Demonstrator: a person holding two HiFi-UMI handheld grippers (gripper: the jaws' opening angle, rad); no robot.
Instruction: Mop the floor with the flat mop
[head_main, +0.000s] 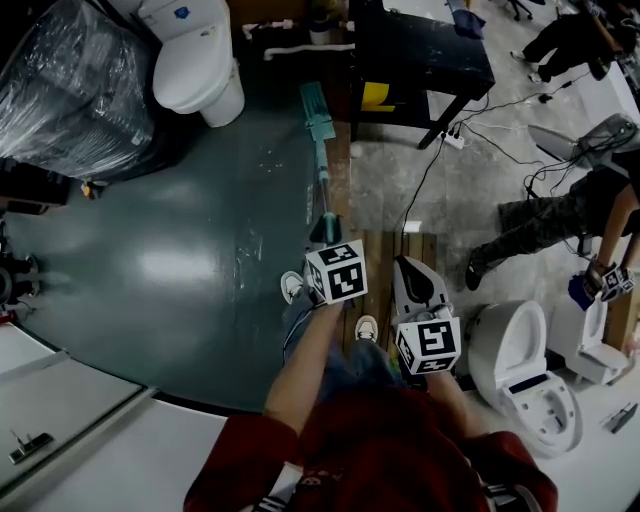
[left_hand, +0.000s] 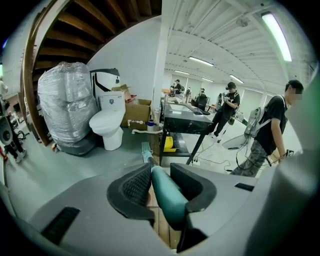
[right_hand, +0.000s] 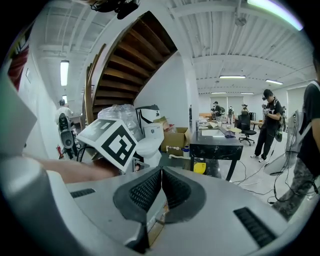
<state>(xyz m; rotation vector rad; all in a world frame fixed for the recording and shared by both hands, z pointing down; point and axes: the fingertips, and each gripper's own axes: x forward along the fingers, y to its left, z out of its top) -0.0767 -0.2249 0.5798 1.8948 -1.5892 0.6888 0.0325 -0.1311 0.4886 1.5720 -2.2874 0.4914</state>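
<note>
In the head view the left gripper (head_main: 326, 232) reaches forward over the edge of the dark green floor (head_main: 150, 260), and the flat mop (head_main: 317, 110) lies ahead of it. The mop's pad is flat on the floor near the foot of a black table (head_main: 420, 50), and its handle (head_main: 322, 175) runs back into the gripper. The right gripper (head_main: 408, 272) hangs just beside the left one, over a strip of wooden boards (head_main: 385, 250), apart from the mop. A white toilet (head_main: 195, 60) stands at the far edge of the green floor beside a plastic-wrapped bundle (head_main: 70, 90), and a second toilet (head_main: 525, 360) sits at the lower right. In the left gripper view the left gripper (left_hand: 159, 172) has its two ribbed pads clamped on the teal handle (left_hand: 167, 197), which passes between them and slopes down to the mop pad (left_hand: 146, 150) on the floor. Beyond stand the toilet (left_hand: 107, 125), the wrapped bundle (left_hand: 65, 105), a cardboard box (left_hand: 137, 112) and the black table (left_hand: 187, 117), with a person (left_hand: 270, 125) wearing a backpack at the right. In the right gripper view the right gripper (right_hand: 161, 172) has its pads pressed together with nothing between them. The left gripper's marker cube (right_hand: 114, 140) shows close at the left, with the toilet (right_hand: 150, 142) and the black table (right_hand: 217, 140) farther off.
</note>
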